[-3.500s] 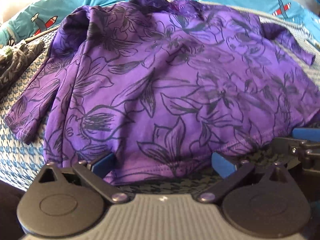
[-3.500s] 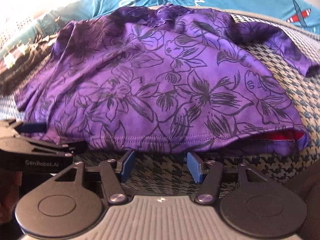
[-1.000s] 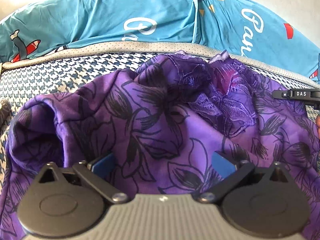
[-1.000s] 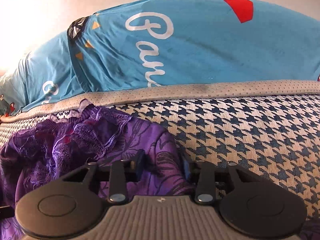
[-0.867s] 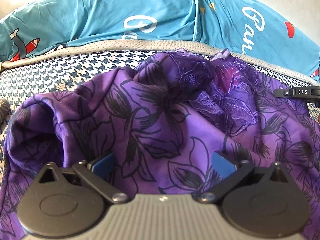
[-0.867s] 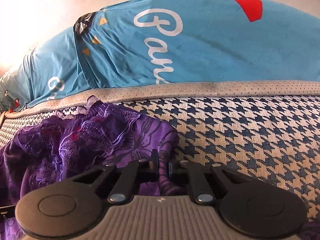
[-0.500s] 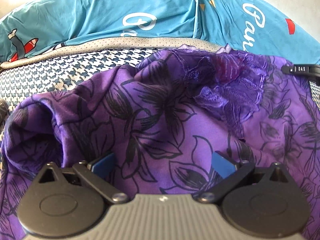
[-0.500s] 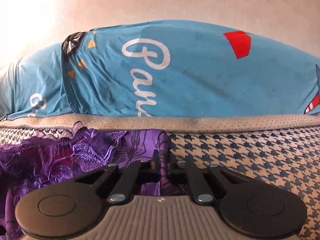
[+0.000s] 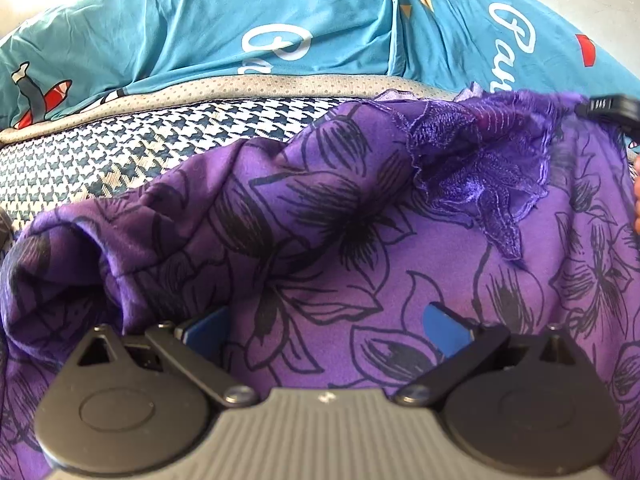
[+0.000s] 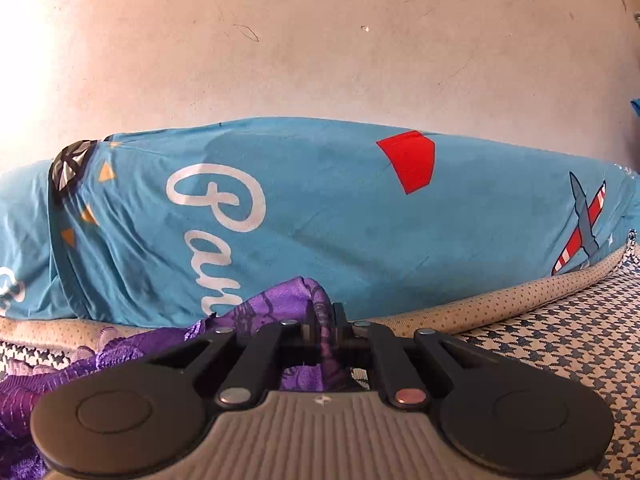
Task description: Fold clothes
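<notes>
A purple top point(image 9: 360, 240) with black flower outlines lies rumpled on the houndstooth bed cover point(image 9: 120, 148), its lace collar point(image 9: 480, 168) drawn up toward the right. In the left wrist view my left gripper point(image 9: 324, 328) hovers low over the cloth, its blue pads point(image 9: 444, 326) spread wide, gripping nothing. My right gripper point(image 10: 326, 328) is shut on a bunched fold of the purple top point(image 10: 280, 304) near the collar and holds it raised above the bed. One of its black fingers point(image 9: 604, 106) shows at the right edge of the left wrist view.
Blue pillows point(image 10: 320, 208) printed with white script and small aeroplanes lie along the far side of the bed, against a plain pale wall point(image 10: 320, 48). Bare houndstooth cover point(image 10: 560, 340) stretches to the right of the top. A bit of a hand point(image 9: 637, 192) shows at the right.
The right gripper's jaws closed on the fabric beside the collar, then rose and tilted upward, pulling the lace collar up and to the right. The left gripper stayed put, still open.
</notes>
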